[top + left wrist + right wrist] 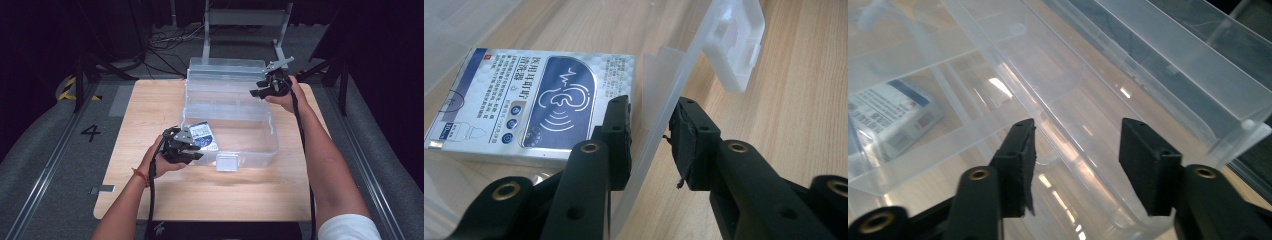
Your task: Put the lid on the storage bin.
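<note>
A wooden table (150, 105) carries a clear plastic box (250, 150).

I am working in what is looking like a lab or recording studio, not a home. My small wooden table (200, 195) is sitting on grey carpet between floor rails (47, 170), with black curtains hanging around, hazard tape (67, 89) and a number 4 (90, 132) marking the floor, cables (170, 37) trailing behind.

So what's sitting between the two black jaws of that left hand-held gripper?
The clear box's front wall; in the left gripper view the left hand-held gripper straddles it, with the blue medicine carton just inside.
</note>
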Demonstrator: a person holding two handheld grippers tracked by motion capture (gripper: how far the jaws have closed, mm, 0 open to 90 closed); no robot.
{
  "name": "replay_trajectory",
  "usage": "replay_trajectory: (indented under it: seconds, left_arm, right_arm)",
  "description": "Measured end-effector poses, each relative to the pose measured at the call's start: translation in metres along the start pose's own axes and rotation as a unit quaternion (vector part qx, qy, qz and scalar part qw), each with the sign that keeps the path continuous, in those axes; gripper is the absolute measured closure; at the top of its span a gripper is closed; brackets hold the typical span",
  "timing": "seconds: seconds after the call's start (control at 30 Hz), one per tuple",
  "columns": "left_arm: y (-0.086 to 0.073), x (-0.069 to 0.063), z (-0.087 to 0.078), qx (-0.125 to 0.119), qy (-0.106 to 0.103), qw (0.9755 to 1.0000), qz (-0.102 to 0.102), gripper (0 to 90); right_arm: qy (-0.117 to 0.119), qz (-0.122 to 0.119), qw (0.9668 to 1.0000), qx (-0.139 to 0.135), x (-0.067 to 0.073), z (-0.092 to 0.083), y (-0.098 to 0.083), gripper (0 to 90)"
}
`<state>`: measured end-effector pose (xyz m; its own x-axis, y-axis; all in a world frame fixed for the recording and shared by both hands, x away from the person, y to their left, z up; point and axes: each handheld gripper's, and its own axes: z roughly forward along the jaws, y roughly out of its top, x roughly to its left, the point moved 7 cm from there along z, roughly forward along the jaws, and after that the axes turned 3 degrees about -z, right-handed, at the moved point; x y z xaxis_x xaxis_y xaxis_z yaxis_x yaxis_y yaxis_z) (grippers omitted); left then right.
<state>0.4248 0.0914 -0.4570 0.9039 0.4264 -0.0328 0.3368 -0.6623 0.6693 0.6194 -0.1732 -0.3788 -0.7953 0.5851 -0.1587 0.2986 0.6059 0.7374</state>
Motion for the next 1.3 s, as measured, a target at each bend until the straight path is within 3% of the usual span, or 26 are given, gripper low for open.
replay_trajectory:
  seconds: [0.1,0.2,0.4,0.73,0.97,1.3]
  left_arm:
    - [0.0,0.0,0.0,0.0,0.001,1.0,0.001,69.8]
    - [-0.001,0.0,0.0,0.002,0.003,1.0,0.005,69.6]
    - [-0.001,-0.001,-0.001,0.0,0.005,1.0,0.008,69.6]
    - [-0.001,-0.001,0.002,-0.003,0.008,0.9998,0.018,70.3]
    - [-0.002,0.0,0.003,-0.006,-0.011,0.9999,0.004,70.0]
    - [-0.001,-0.001,0.004,-0.012,0.004,0.9998,0.014,70.5]
  right_arm:
    - [0.015,-0.011,0.9998,0.006,0.003,0.001,0.004,62.1]
    - [0.015,-0.031,0.9992,0.02,0.004,0.002,0.006,65.2]
    - [0.03,-0.035,0.9984,0.033,0.005,0.001,0.007,69.3]
    - [0.035,-0.07,0.996,0.044,0.009,0.002,0.011,75.1]
    - [0.047,-0.077,0.995,0.042,0.011,0.002,0.016,79.0]
    - [0.08,-0.083,0.9919,0.052,0.011,0.005,0.02,81.2]
